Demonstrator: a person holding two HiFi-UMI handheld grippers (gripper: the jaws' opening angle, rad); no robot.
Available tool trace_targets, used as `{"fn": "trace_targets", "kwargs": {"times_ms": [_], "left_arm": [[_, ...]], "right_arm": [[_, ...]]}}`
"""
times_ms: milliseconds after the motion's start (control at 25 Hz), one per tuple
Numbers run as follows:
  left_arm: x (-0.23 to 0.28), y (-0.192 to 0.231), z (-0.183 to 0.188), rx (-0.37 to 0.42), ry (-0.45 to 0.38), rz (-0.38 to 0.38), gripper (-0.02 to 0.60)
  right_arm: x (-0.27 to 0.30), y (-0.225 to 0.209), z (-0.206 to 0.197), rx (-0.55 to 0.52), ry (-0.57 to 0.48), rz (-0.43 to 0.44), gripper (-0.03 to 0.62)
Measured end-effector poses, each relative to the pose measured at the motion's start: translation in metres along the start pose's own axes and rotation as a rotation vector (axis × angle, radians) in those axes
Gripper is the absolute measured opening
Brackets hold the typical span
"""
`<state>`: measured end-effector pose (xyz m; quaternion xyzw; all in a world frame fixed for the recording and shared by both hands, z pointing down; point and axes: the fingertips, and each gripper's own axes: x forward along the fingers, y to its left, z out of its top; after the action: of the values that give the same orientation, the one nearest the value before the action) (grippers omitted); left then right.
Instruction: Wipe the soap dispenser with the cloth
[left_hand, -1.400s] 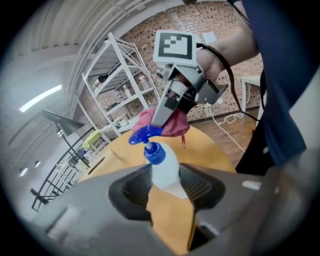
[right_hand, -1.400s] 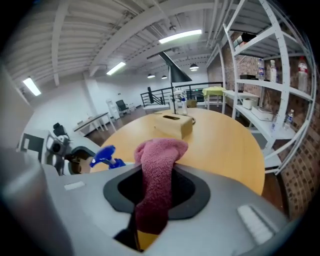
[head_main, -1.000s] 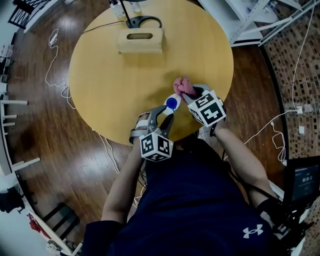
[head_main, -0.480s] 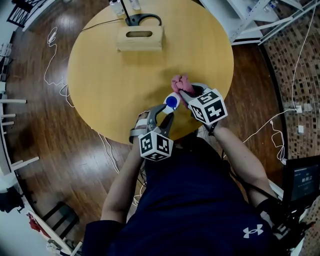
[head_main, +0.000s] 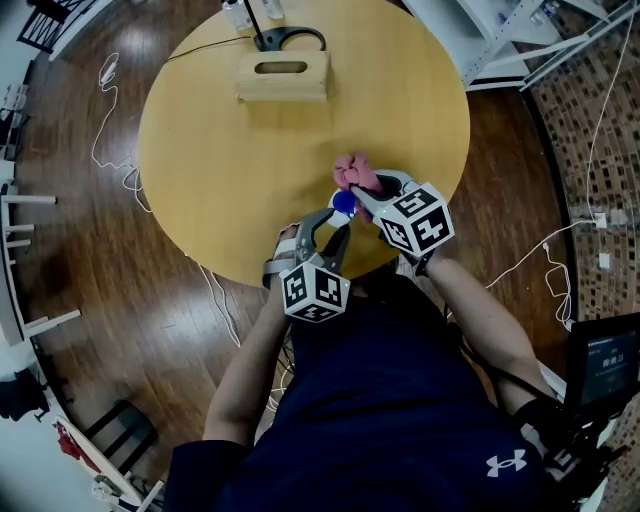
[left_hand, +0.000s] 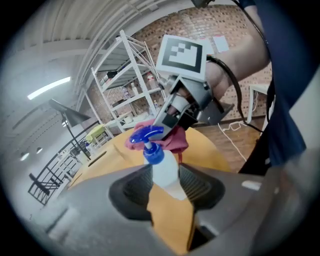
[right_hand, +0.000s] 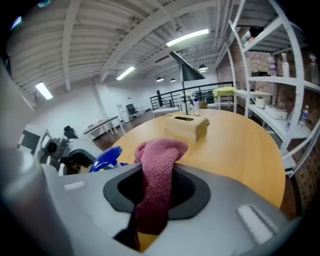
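At frame centre, the left hand-held gripper (left_hand: 166, 186) pinches the soap dispenser (left_hand: 161, 165); the right hand-held gripper (right_hand: 155, 192) pinches the cloth (right_hand: 159, 157) beside its pump.

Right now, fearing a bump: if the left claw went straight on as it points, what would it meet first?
Likely the cloth in the right claw: it hangs just beyond the dispenser that the left claw grips, so the blue pump would touch it first, though depth is unclear.
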<state>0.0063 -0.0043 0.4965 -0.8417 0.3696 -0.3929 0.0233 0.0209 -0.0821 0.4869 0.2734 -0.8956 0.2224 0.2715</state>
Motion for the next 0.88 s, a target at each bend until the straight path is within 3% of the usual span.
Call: {"fn": "trace_targets", "kwargs": {"times_ms": [160, 440, 560, 760, 880], "left_arm": [[0.002, -0.002, 0.001, 0.011, 0.008, 0.025, 0.169], [0.001, 0.002, -0.004, 0.015, 0.017, 0.046, 0.178], [0.000, 0.003, -0.004, 0.008, 0.016, 0.037, 0.175], [0.000, 0.005, -0.003, 0.020, 0.033, 0.041, 0.167], [-0.004, 0.003, -0.001, -0.036, 0.046, 0.035, 0.203]], "right_arm": [[-0.018, -0.027, -0.005, 0.092, -0.013, -0.105, 0.106], [-0.030, 0.037, -0.024, 0.049, 0.004, 0.060, 0.106], [-0.019, 0.027, -0.027, 0.041, 0.009, 0.014, 0.106], [-0.011, 0.003, -0.038, 0.137, 0.017, -0.006, 0.104], [-0.012, -0.007, -0.038, 0.183, -0.007, -0.023, 0.104]]}}
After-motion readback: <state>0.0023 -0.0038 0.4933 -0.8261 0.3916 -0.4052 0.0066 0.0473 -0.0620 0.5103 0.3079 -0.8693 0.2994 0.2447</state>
